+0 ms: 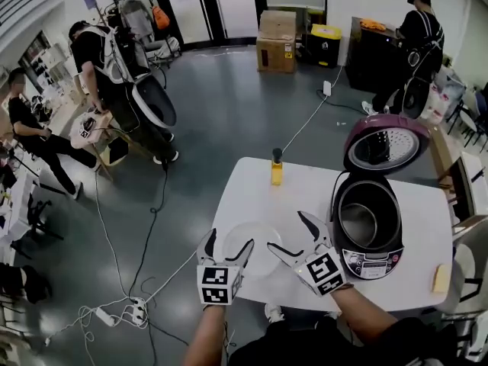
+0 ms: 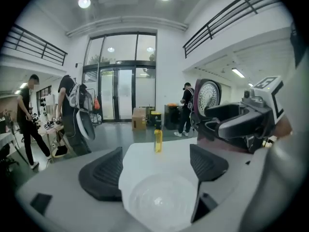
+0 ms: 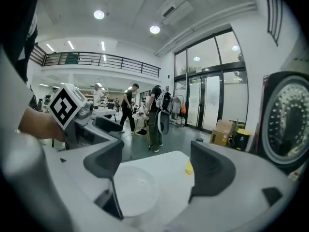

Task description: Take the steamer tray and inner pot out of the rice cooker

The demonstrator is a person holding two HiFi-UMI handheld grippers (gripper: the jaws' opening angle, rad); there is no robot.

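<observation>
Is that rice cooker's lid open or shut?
Open. The lid stands tipped back behind the rice cooker, and the inner pot inside is in plain sight.

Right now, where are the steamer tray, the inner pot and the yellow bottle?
steamer tray (image 1: pixel 258 231), head view, on its clear middle.
inner pot (image 1: pixel 358 223), head view, on its inside floor.
yellow bottle (image 1: pixel 276 172), head view, on its body below the cap.
</observation>
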